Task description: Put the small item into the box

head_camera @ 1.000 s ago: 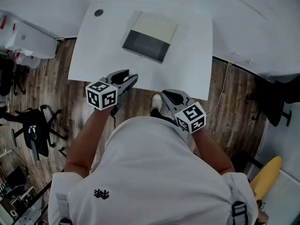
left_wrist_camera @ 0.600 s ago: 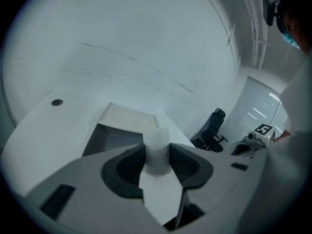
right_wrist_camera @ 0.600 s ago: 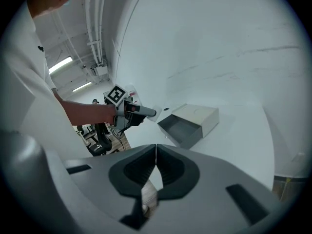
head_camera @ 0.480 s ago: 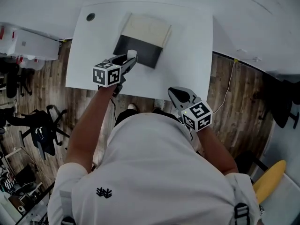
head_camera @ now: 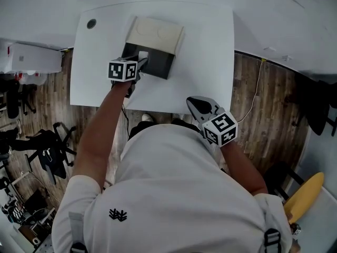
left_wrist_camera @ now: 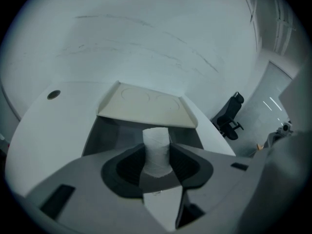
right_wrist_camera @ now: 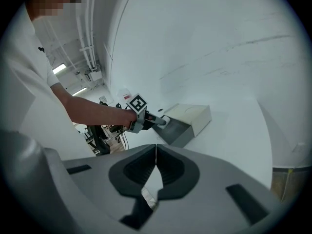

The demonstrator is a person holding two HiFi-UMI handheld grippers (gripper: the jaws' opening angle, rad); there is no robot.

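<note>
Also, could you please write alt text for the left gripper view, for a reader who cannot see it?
The left gripper clamps a small white cylinder, poised before an open box with a dark inside and cream lid, on a white table. An office chair stands at far right.

A white bench (head_camera: pixel 205 46) with rounded corners stands on a wood-plank floor (head_camera: pixel 263 104), its far edge meeting a pale wall. Near the bench's far left corner sits a small dark round spot (head_camera: pixel 91 23), seemingly a cable hole, though it is too small to be sure. Toward the far side, a little left of centre, lies the box (head_camera: pixel 160 67), turned slightly askew to the bench edges. Its near part is a dark grey open tray. Its far part is a cream panel (head_camera: pixel 156 32) marked with two faint circles, rising behind the tray. The box rests flat on the bench top, well apart from the round spot.
</note>
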